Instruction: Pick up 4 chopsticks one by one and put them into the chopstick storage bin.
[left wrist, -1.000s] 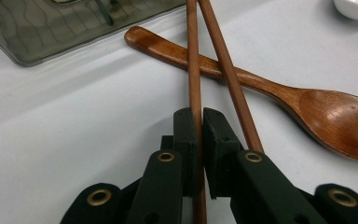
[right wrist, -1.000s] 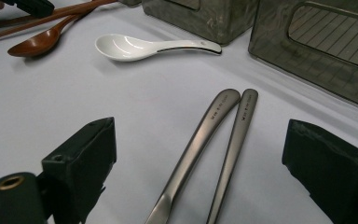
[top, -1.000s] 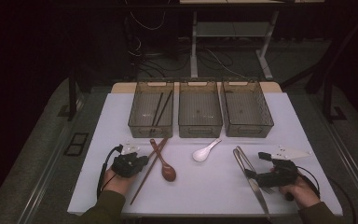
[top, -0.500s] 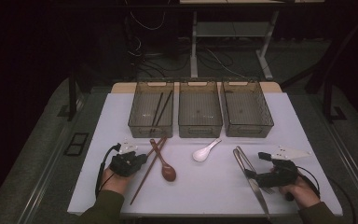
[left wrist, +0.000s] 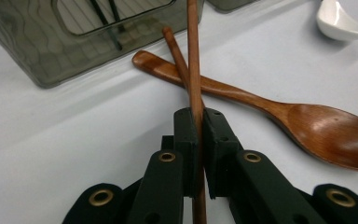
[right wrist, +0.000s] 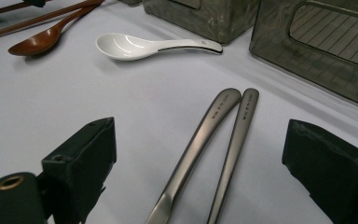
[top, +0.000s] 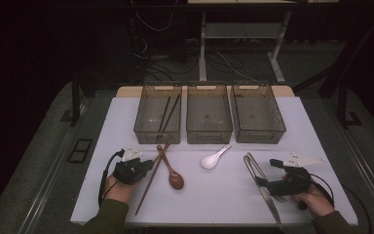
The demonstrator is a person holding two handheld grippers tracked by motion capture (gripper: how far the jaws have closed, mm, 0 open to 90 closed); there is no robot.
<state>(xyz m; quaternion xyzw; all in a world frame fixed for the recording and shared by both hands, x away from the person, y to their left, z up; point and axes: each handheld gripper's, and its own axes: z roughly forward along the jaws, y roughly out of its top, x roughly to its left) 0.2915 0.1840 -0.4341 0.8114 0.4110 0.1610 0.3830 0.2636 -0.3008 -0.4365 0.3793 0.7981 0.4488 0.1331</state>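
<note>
My left gripper (top: 150,165) (left wrist: 199,125) is shut on a brown wooden chopstick (top: 146,192) (left wrist: 193,65) near the table's front left. A second chopstick (left wrist: 176,49) lies crossed under it, over the handle of a wooden spoon (top: 175,179) (left wrist: 317,133). My right gripper (top: 266,171) (right wrist: 200,140) stands open at the front right, one jaw on each side of two metal utensil handles (top: 252,165) (right wrist: 216,114) that lie side by side on the white table (top: 224,200). A white ceramic spoon (top: 215,158) (right wrist: 135,46) rests in the middle.
Three smoky clear bins stand in a row at the back: the left bin (top: 146,127) holds dark chopsticks (top: 168,112), the middle bin (top: 209,134) and right bin (top: 260,135) look bare. A dark floor with table legs lies beyond.
</note>
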